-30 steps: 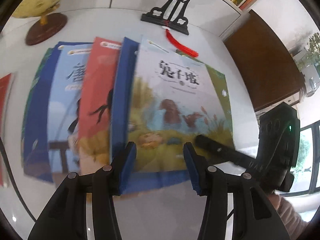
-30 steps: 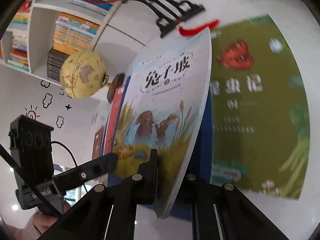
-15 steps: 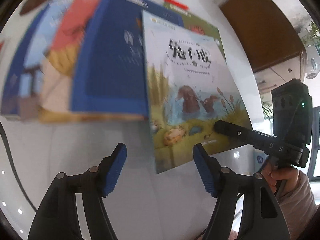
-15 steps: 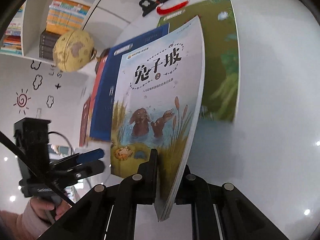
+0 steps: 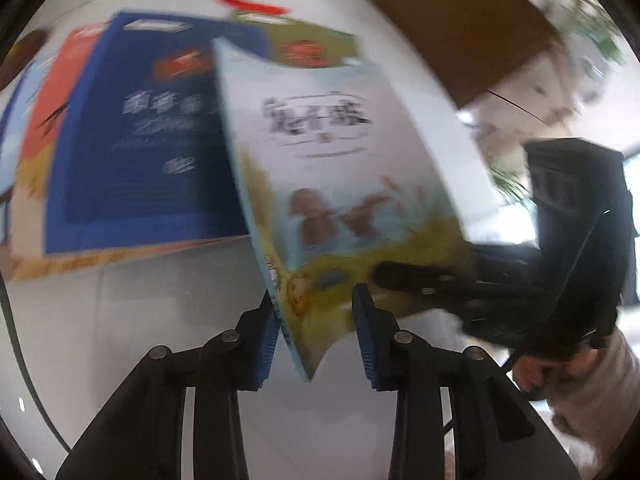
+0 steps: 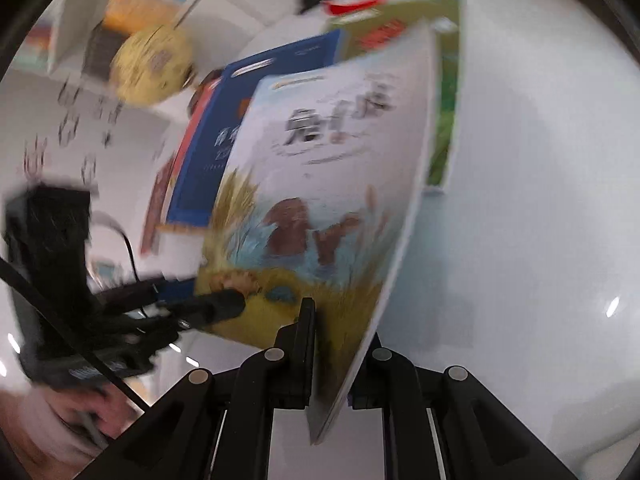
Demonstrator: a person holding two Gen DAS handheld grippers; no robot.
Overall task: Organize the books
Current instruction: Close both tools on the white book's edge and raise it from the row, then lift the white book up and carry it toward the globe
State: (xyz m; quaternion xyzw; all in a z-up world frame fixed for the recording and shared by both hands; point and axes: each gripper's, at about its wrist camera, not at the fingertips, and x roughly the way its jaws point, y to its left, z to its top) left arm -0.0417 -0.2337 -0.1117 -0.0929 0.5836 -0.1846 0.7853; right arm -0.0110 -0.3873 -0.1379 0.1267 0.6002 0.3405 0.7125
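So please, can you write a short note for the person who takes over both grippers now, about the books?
Right gripper: shut on the thin picture book with brown rabbits on its cover, holding it tilted off the white table.
Left gripper: jaws have just been closing around the same book's lower corner; the right pad still stands clear of the cover, so count it open.
The dark blue book, red book and green book lie overlapping on the table.
Done: the rabbit book is lifted. Left: place it, then sort the others.

Right claw point(image 6: 332, 344) clamped tight; left claw point(image 5: 314, 332) jaws just closing, still apart.
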